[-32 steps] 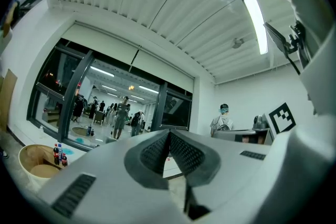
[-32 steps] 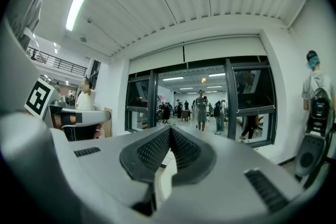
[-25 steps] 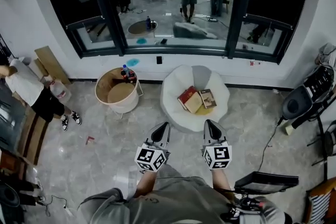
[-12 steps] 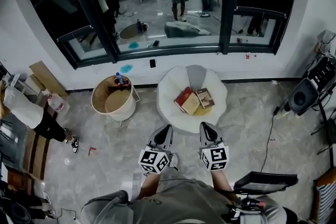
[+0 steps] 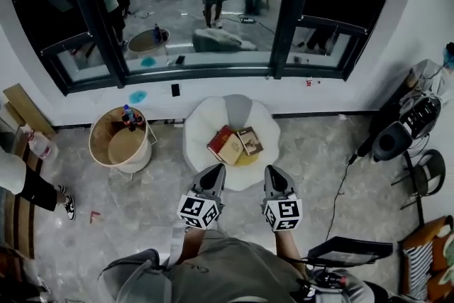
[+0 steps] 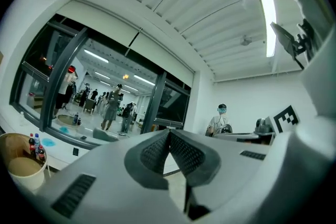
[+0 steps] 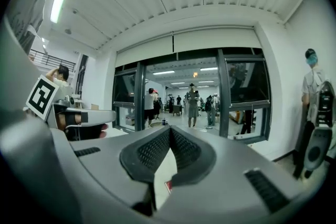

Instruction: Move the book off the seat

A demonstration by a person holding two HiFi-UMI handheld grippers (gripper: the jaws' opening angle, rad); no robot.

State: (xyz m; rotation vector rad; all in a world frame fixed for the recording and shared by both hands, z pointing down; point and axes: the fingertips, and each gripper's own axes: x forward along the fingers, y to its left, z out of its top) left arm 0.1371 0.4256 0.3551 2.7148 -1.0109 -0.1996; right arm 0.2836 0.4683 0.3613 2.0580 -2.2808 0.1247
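On the round white padded seat, red and brown paper books are covering most of a flat yellow thing; well left of that seat, the picture's edge is cropping a person in black shorts.

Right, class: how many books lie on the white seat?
3: a red book at the left, a tan book overlapping it, a brown book at the right. The yellow thing beneath may be a fourth.

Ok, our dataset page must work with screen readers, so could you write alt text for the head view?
Seen from above, a person's left gripper and right gripper, both shut, point toward a white seat with books lying on it, under a dark-framed window. A round tub holding bottles stands left of the seat.
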